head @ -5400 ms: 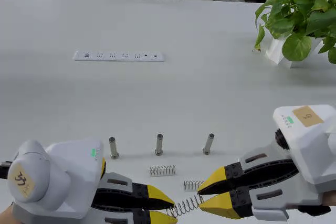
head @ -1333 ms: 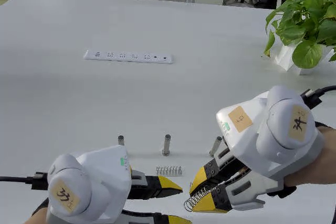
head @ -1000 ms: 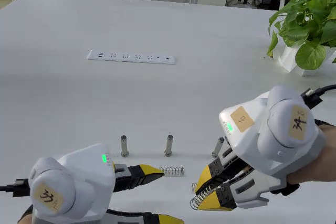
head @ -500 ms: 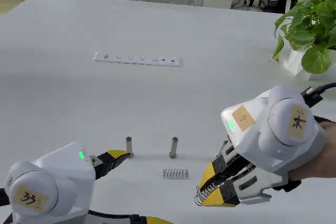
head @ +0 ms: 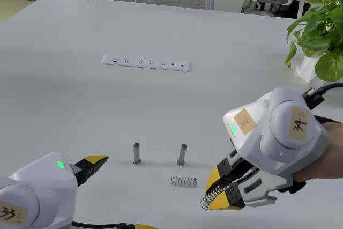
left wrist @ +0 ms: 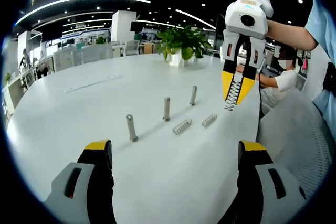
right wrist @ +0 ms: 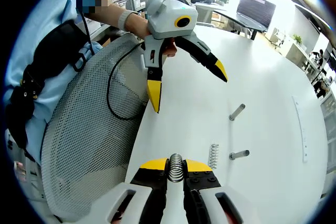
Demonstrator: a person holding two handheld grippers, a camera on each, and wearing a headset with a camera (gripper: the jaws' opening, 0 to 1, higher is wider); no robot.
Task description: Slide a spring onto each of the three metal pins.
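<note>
Clamping a spring (right wrist: pixel 176 167) at its tips, R gripper (head: pixel 211 191) hangs near pins (head: pixel 182 154); L gripper (left wrist: pixel 175 147) gaping.

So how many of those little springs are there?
3. One spring is clamped in the jaws of the right gripper. A second spring and a third spring lie loose on the table beside the pins.

white power strip (head: pixel 146 63), potted plant (head: pixel 321 41), mesh chair (right wrist: pixel 89 166)

Left gripper (left wrist: pixel 174 148) is hovering low, jaws spread wide; right gripper (head: pixel 213 190) is pinching a spring (right wrist: pixel 176 167), tips angled down.
</note>
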